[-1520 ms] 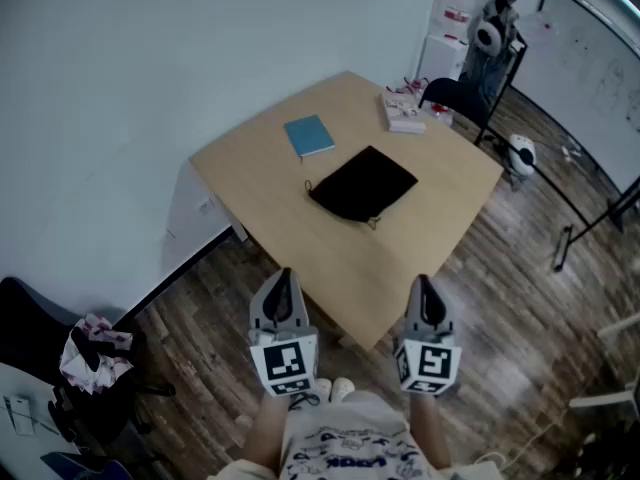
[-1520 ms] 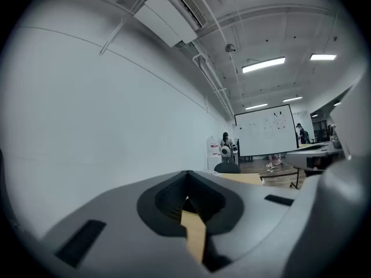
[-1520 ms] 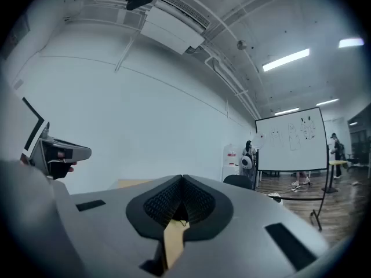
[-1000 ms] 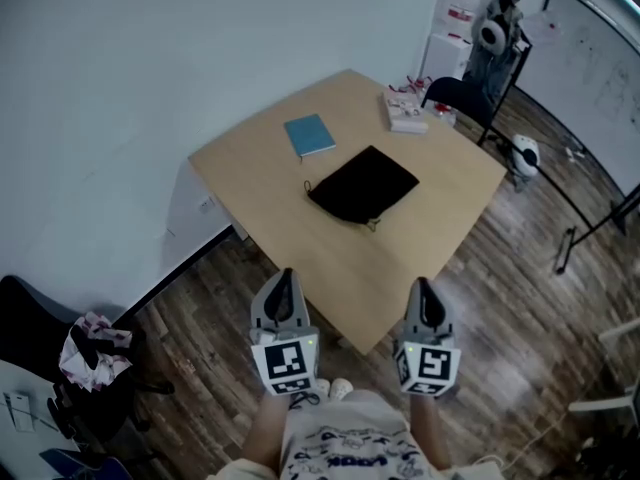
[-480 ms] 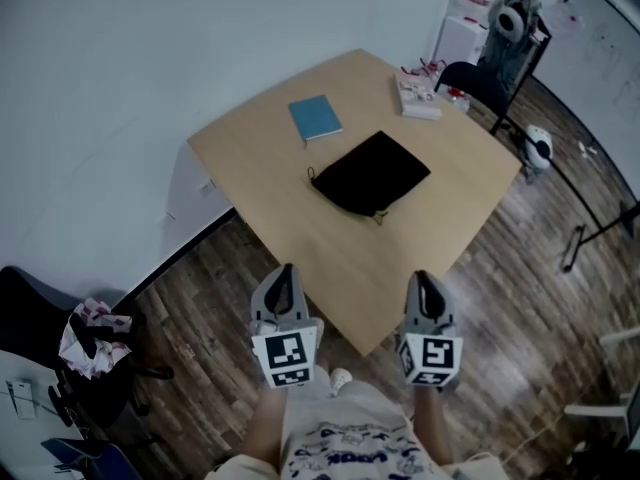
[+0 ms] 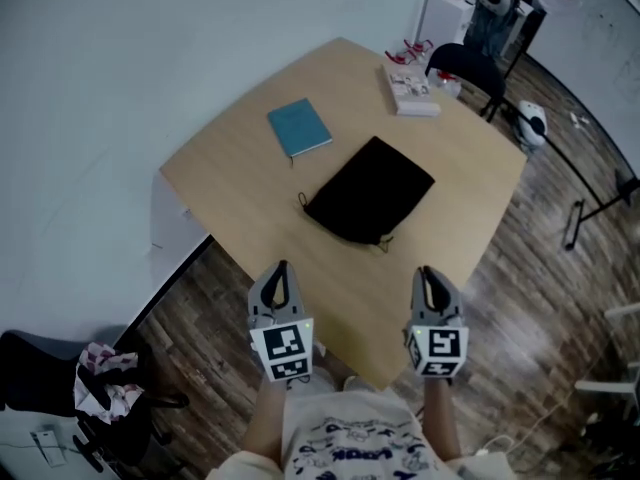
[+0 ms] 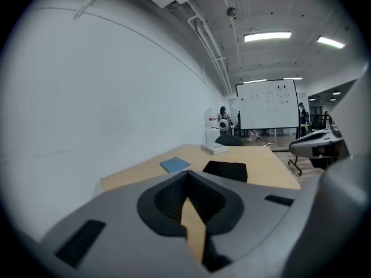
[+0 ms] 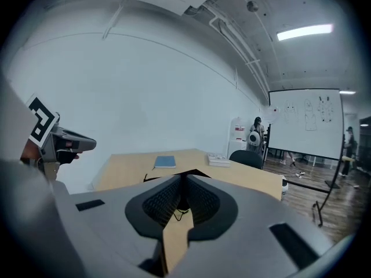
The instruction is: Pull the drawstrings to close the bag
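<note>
Ahead, a notebook lies near the bag; left tool, right tool closed, empty.

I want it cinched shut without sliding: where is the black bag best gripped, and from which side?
Probably by its cords: the black bag lies flat, and its edge nearest the person has a cord sticking out at each end. Come low from that side, left hand-held gripper to the left cord, right hand-held gripper to the right cord.
</note>
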